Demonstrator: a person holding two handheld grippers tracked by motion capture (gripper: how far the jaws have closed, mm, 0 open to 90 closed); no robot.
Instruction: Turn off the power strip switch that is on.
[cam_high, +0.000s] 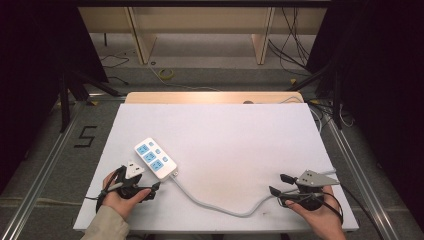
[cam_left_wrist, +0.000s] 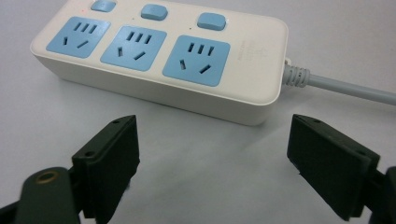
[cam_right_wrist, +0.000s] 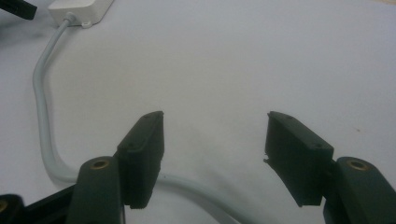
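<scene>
Left gripper (cam_left_wrist: 212, 158) low before power strip (cam_left_wrist: 163, 56), jaws apart; right gripper (cam_right_wrist: 212, 156) above cord (cam_right_wrist: 44, 116), jaws apart.

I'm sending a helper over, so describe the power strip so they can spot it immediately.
On the white table, look toward the near left, just ahead of the left gripper. The power strip is the cream block with three blue sockets and blue buttons, trailing a grey cord.
</scene>
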